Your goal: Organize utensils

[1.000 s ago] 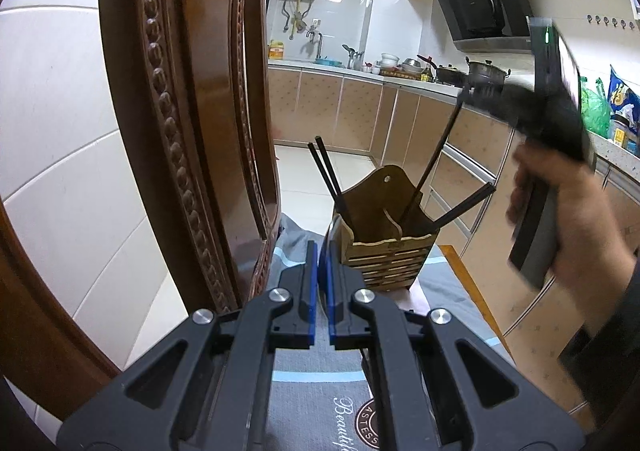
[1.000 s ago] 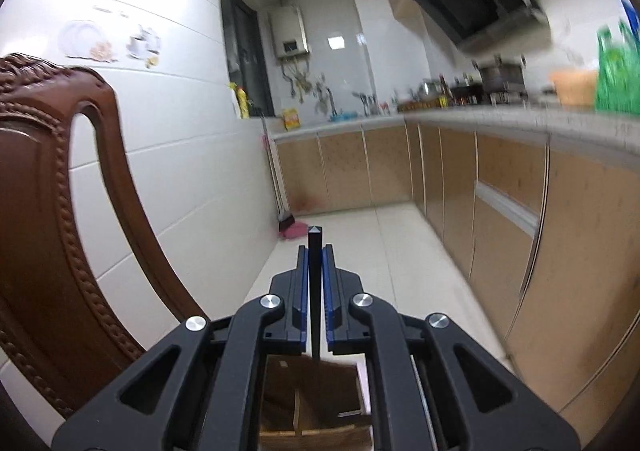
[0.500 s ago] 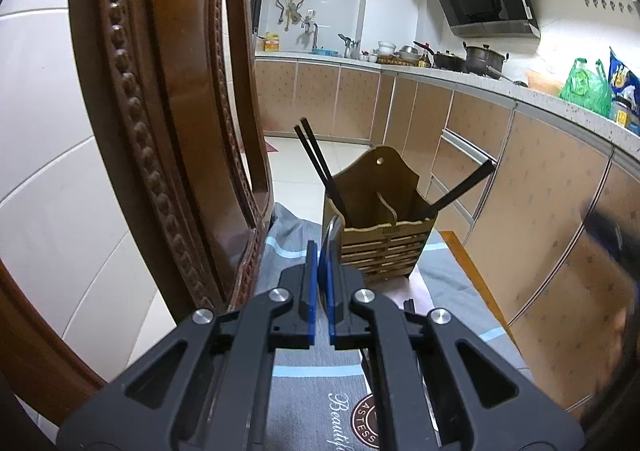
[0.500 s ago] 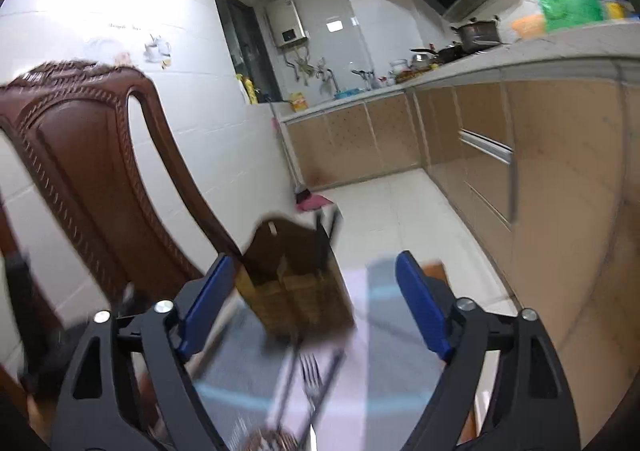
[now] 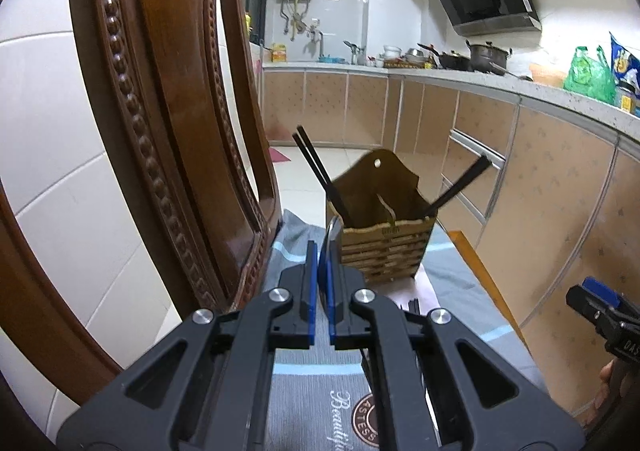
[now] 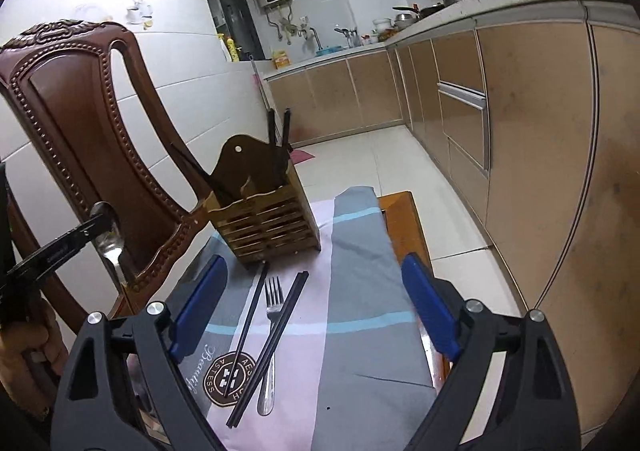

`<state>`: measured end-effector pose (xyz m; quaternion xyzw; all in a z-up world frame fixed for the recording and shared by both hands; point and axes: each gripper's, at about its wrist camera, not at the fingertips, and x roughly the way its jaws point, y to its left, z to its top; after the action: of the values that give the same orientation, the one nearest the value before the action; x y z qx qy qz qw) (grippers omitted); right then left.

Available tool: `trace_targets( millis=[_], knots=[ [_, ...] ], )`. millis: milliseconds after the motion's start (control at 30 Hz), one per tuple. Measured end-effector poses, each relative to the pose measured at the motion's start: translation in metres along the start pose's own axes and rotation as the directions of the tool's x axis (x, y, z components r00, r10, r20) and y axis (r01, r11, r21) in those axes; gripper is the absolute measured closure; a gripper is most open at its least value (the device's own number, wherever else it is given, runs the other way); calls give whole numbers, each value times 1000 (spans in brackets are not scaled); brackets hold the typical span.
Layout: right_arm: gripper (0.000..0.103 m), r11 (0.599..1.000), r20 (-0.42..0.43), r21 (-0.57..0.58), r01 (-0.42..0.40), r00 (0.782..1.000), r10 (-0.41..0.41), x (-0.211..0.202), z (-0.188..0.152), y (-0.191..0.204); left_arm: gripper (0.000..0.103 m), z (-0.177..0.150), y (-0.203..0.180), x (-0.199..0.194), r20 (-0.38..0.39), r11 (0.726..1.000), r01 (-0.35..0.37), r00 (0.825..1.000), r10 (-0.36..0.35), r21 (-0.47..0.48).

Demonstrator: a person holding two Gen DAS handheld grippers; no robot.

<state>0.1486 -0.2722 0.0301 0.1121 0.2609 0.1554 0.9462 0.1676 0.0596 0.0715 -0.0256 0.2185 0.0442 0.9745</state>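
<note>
A: What takes up the most room?

B: The carved dark-brown wooden chair back with beaded trim [image 6: 80, 123], standing along the left edge of the table [image 6: 404, 219]. The table carries a grey, pink and blue-striped cloth [image 6: 360, 291] with a round brown logo at its near end.

A: And on the cloth?

B: Toward the far edge stands a slatted bamboo utensil holder with a tall arched back [image 6: 264, 219]. Black chopsticks [image 5: 316, 167] lean out of its left compartment; more lean out on the right.

A: Anything loose?

B: Just in front of the holder lie a single black chopstick [image 6: 250, 315], a silver metal fork [image 6: 272, 327] with tines toward the holder, and a pair of black chopsticks [image 6: 272, 347] crossing over the fork's handle.

A: The grippers?

B: The right gripper [image 6: 316, 315] hangs above the loose pieces with its blue pads spread wide, gripping nothing. The left gripper [image 5: 323, 271] is pressed together on a silver metal spoon [image 6: 112, 247]; in the right wrist view the bowl hangs just under the fingertips, beside the chair back at the table's left edge. From the left wrist view the spoon's thin edge pokes out between the blue pads [image 5: 312, 291], near the holder's left front corner.
</note>
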Motion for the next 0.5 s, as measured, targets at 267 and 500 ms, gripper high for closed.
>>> trace_targets(
  millis=[267,500],
  knots=[
    [16,998,0,31,-60,998,60,-8,12,-4,99,50,-5,17,71,993,-91,993,96,-72],
    [16,993,-15,90,-72,997,73,-7,17,-20,99,117,-12,70,141,974,-169,972,191,-153]
  ],
)
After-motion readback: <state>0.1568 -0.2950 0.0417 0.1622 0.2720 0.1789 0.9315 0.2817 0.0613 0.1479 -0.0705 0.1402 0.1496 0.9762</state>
